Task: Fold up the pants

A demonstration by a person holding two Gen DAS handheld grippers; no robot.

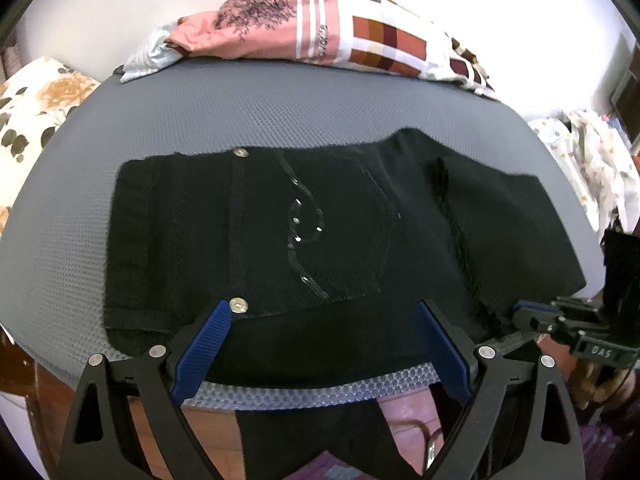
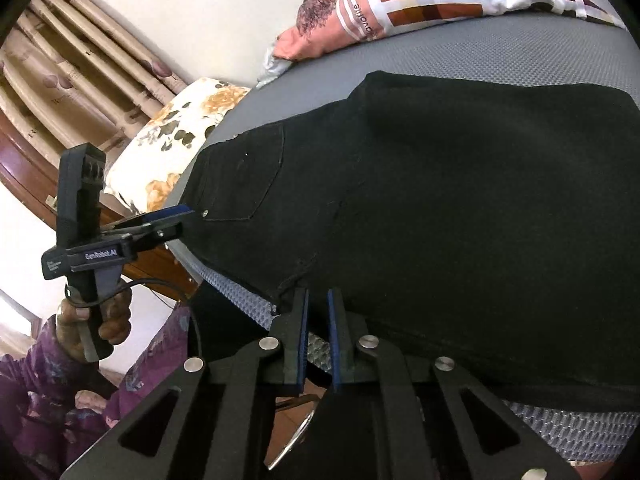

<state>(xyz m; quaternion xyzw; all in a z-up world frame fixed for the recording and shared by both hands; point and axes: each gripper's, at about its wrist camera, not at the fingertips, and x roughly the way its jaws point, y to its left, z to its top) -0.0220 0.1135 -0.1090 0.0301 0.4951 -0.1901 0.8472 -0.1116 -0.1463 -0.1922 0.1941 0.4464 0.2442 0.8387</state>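
Left wrist view: black pants (image 1: 320,236) lie folded on a grey mat (image 1: 248,112) covering the worktop, pocket stitching and metal studs facing up. A pile of patterned cloth (image 1: 320,28) sits at the mat's far edge; a floral cushion (image 1: 36,112) lies to the left. The left gripper (image 1: 320,320) has its jaws spread wide over the pants' near edge, holding nothing. The other tool at right reads "DAS".

Right wrist view: the left tool's body reads "GenRobot.AI". The right gripper (image 2: 318,308) has its jaws narrowly parted at the pants' near edge (image 2: 440,216), a slim gap visible between the blue pads (image 2: 334,336).
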